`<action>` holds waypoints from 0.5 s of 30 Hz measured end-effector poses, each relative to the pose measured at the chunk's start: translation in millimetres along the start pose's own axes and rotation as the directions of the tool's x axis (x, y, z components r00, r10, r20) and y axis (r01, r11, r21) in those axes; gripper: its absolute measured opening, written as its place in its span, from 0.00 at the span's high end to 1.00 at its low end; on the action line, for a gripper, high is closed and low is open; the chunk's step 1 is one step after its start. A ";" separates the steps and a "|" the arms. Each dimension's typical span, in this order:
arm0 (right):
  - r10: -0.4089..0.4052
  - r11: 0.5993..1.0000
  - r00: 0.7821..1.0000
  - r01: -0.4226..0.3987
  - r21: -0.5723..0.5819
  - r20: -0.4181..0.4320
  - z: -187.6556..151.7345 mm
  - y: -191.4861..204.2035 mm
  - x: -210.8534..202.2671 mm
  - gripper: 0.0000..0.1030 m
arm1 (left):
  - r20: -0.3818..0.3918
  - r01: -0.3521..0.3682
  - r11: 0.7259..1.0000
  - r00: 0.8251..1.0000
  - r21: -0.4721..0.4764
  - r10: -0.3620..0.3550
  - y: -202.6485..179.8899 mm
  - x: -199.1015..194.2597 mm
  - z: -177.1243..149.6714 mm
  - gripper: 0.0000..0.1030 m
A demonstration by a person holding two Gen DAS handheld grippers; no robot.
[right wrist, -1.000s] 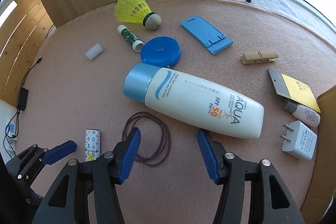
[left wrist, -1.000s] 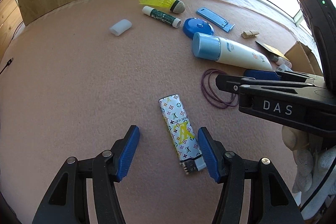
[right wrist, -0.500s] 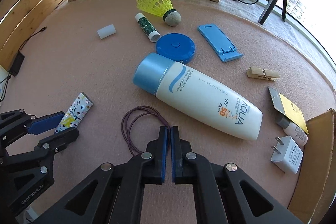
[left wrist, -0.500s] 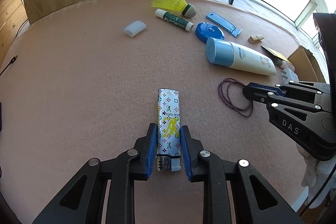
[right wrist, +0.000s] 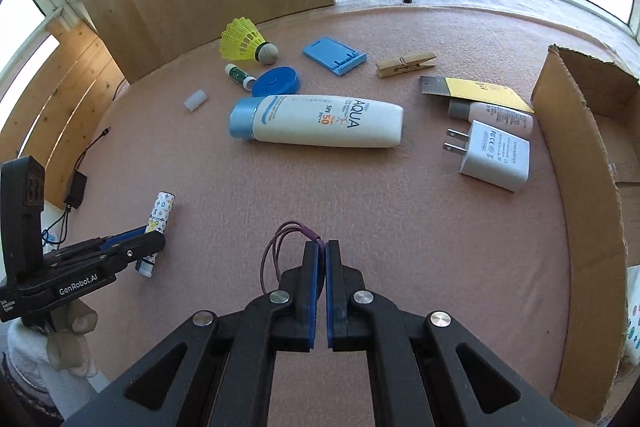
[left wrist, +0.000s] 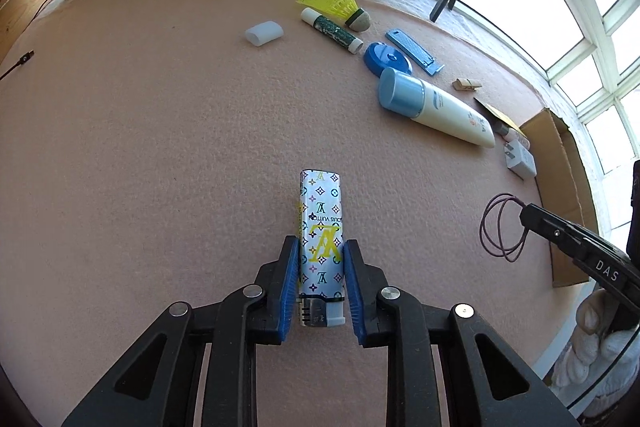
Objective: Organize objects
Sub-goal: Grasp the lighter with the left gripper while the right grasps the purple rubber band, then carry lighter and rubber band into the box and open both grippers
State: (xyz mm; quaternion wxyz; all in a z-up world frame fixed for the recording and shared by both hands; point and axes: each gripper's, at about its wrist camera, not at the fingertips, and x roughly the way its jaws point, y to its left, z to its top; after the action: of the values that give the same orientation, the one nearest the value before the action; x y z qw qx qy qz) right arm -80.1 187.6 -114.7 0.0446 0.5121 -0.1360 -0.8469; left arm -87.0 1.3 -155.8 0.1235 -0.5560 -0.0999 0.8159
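Left jaws (left wrist: 321,267) clenched on lighter (left wrist: 321,227), right jaws (right wrist: 319,255) clenched on purple hair tie (right wrist: 280,247), pink mat (left wrist: 160,147)

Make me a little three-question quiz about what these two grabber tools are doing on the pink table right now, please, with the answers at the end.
1. True or false: the left gripper is clamped on the patterned lighter.
2. What is pinched in the right gripper?
A. the wooden clothespin
B. the purple hair tie
C. the white charger plug
3. Fill in: the sunscreen bottle lies on its side with its ____ cap next to the round blue case.

Key
1. True: both blue pads press on its sides.
2. B: the loop hangs from the shut tips.
3. blue
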 end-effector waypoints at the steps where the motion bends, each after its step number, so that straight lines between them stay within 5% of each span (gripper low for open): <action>1: 0.004 1.000 1.000 -0.004 0.010 0.015 0.5 -3.3 -7.5 0.97 | 0.000 0.004 1.000 1.000 0.004 -0.004 -2.8 -1.1 -1.1 0.77; 8: -0.002 0.998 0.993 -0.005 0.058 0.120 3.8 -33.8 -59.8 0.97 | 0.018 0.037 0.998 0.999 0.052 -0.038 -37.0 -9.2 3.9 0.77; 15: -0.092 0.988 0.974 0.063 0.141 0.209 3.2 -90.7 -110.3 0.97 | 0.033 0.083 0.988 0.996 0.129 -0.088 -91.8 -10.2 18.7 0.77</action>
State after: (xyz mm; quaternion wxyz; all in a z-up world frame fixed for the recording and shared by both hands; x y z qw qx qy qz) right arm -25.2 298.8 -43.9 -0.0378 0.4242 -0.1759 -0.8875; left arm -92.5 84.8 -112.4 0.1915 -0.5265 -0.0738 0.8251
